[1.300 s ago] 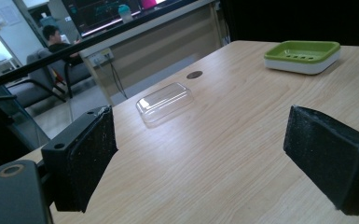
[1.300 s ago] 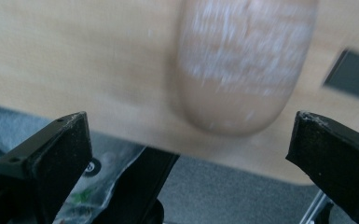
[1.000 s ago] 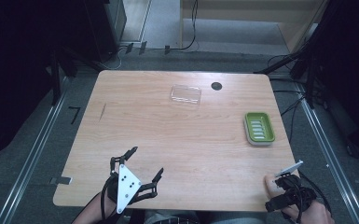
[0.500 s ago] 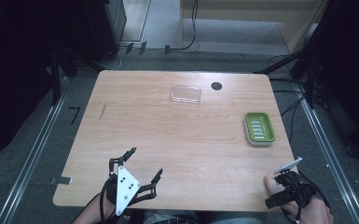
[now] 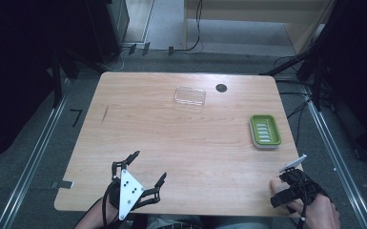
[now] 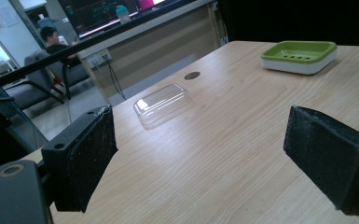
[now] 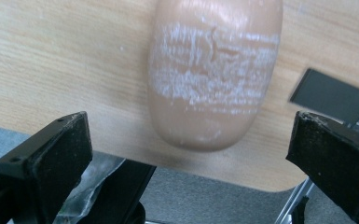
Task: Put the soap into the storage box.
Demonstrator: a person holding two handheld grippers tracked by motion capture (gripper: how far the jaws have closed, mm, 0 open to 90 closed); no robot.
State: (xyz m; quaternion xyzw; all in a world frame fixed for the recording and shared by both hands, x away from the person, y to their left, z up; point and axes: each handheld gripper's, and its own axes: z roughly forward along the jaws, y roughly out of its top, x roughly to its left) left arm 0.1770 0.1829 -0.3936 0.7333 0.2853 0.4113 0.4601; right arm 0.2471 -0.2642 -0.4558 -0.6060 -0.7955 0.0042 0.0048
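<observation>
1. While the left gripper (image 5: 149, 164) holds its spot at the lower left of the high view, the right gripper (image 5: 283, 186) has crept only slightly at the lower right corner over the past second, settling over a tan oval soap bar (image 5: 277, 185) at the near edge of the light wooden table (image 5: 171, 143).
2. Nothing else has shifted: the green rectangular soap dish (image 5: 265, 130) at right of centre and the clear plastic lid (image 5: 189, 96) at upper centre lie where they did. I judge the work has barely begun, with the right claw lining up for a first grasp on the soap.
3. Both claws stand spread wide and grip nothing. The soap rests flat on the wood, well apart from the dish.
4. From the right gripper view, the soap bar (image 7: 214, 74) fills the upper centre, its top scuffed with whitish marks. It sits ahead of the two black jaws rather than between them, and neither pad touches it. From above it shows as little more than a tan sliver beside the hand.
5. From the left gripper view, the left gripper (image 6: 200, 140) looks low across the wood to the clear lid (image 6: 162, 102) at centre left and the green dish (image 6: 300, 55) at upper right, showing the dish's slotted floor and white base.
</observation>
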